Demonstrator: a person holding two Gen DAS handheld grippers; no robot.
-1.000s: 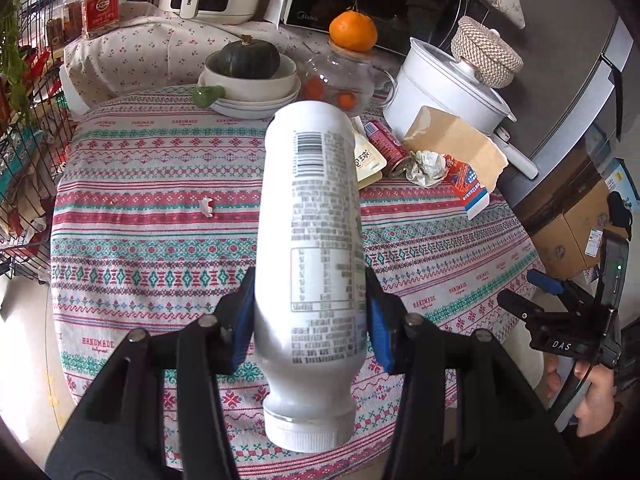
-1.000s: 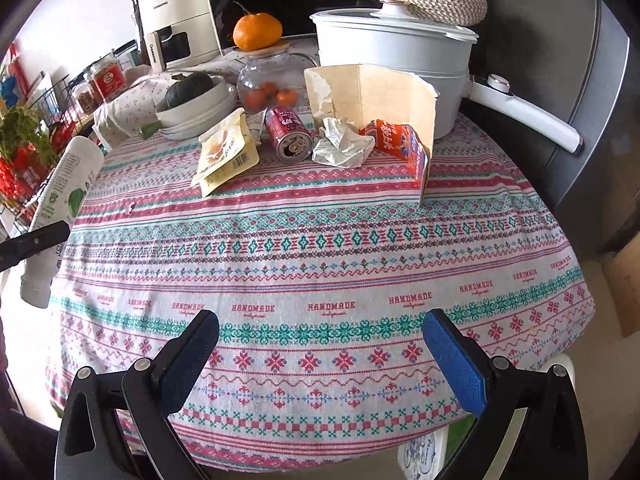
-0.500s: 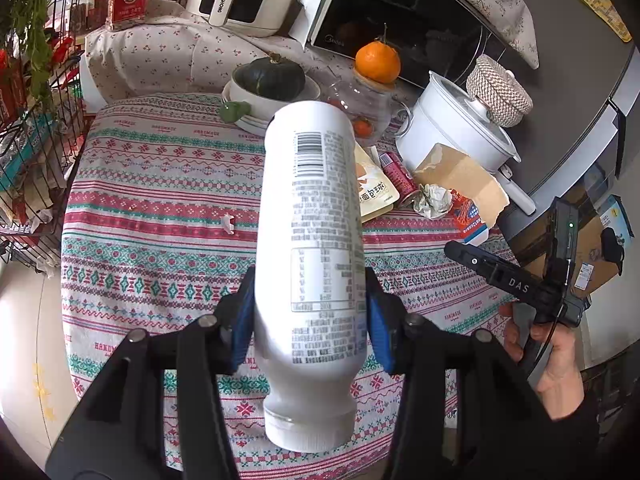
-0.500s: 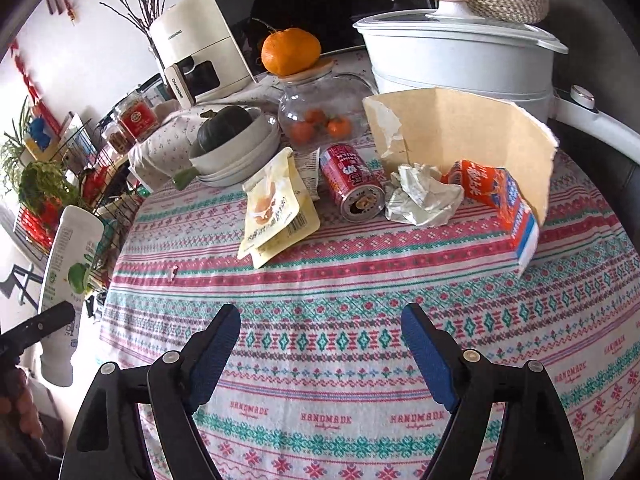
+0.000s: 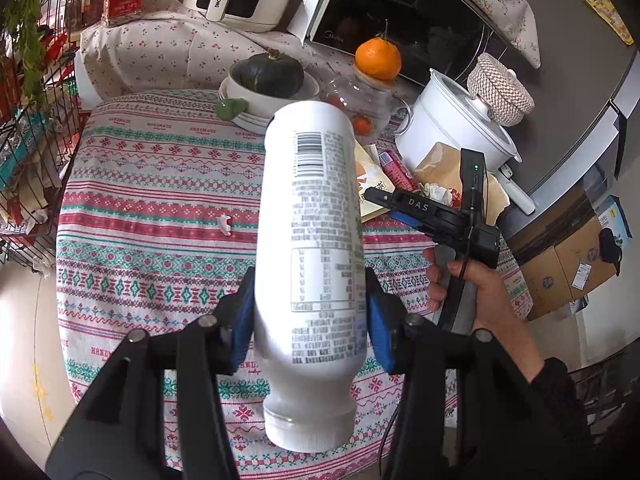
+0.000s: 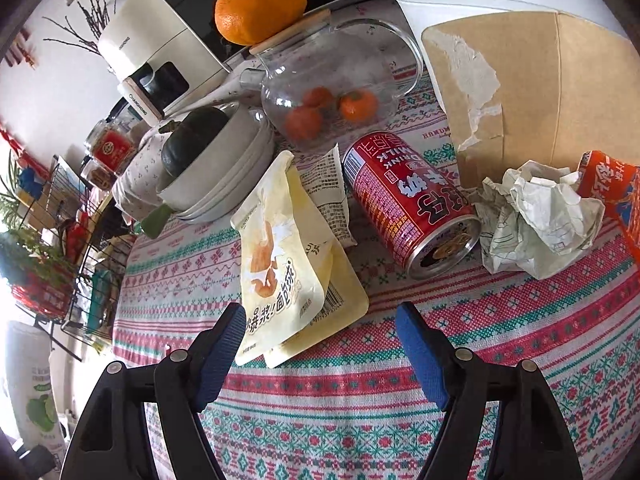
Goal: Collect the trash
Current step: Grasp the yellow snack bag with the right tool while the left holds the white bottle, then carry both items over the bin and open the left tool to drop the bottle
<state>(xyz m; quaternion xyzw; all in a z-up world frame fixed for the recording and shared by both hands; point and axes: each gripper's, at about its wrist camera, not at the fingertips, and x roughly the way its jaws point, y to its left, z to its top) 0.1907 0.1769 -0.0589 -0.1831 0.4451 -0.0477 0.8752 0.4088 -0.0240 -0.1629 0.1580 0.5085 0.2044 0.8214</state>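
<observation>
The left gripper (image 5: pixel 310 312) clamps its jaws on a white, barcoded bottle (image 5: pixel 310 240), cap nearest. The right gripper (image 6: pixel 320 344), jaws closing and empty, nears a cream snack pouch (image 6: pixel 280 256) on the table (image 6: pixel 400 400).

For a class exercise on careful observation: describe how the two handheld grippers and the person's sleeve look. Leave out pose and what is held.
Both the left gripper and right gripper have black, angular arms with round silver rivets and blue ribbed pads. The right gripper's body, seen from the left wrist view, is black with white "DAS" lettering, a small green light, a thin black cable and a grey handle. The person wears a dark knitted sleeve.
</observation>
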